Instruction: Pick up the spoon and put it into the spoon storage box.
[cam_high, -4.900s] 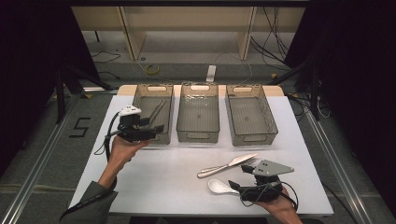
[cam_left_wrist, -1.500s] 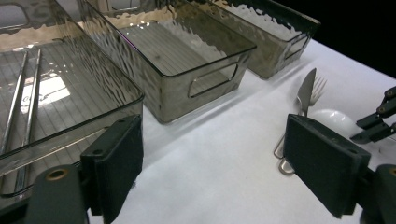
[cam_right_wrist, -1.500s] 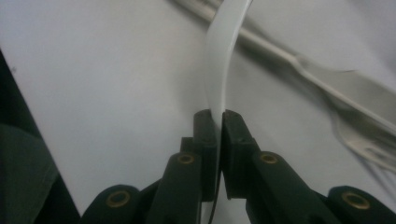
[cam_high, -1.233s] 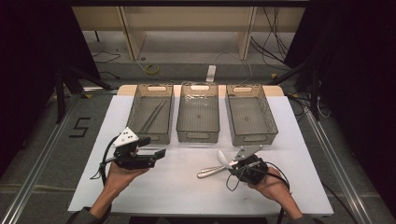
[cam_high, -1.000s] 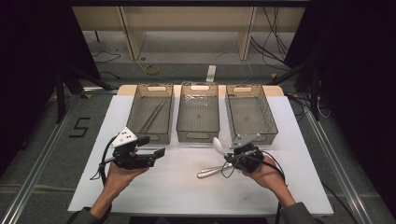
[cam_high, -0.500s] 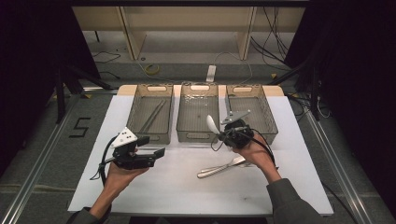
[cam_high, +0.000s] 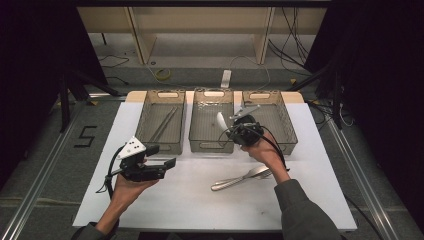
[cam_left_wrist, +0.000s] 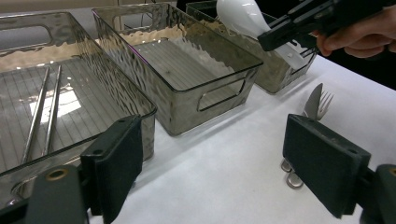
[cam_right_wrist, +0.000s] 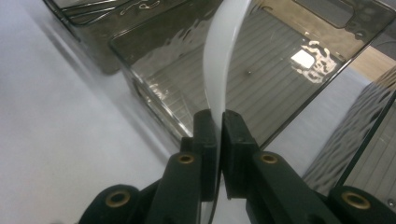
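the right gripper (cam_high: 235, 131) pinches a white spoon (cam_high: 221, 121) over the middle bin (cam_high: 212, 145). the left gripper (cam_high: 161, 162) hangs above the table (cam_high: 200, 200), jaws spread wide with nothing between them. a fork (cam_high: 240, 178) lies on the table.

Three bins stand side by side, almost touching; the middle bin (cam_high: 212, 120) has a bare floor, open from above. Left of it, chopsticks (cam_high: 163, 123) lie in the neighbouring bin. Nearer than it, a fork (cam_high: 241, 178) lies on otherwise bare table (cam_high: 175, 200).

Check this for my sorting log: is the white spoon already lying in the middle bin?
No, the white spoon is clamped in the right gripper, held in the air above the middle bin.
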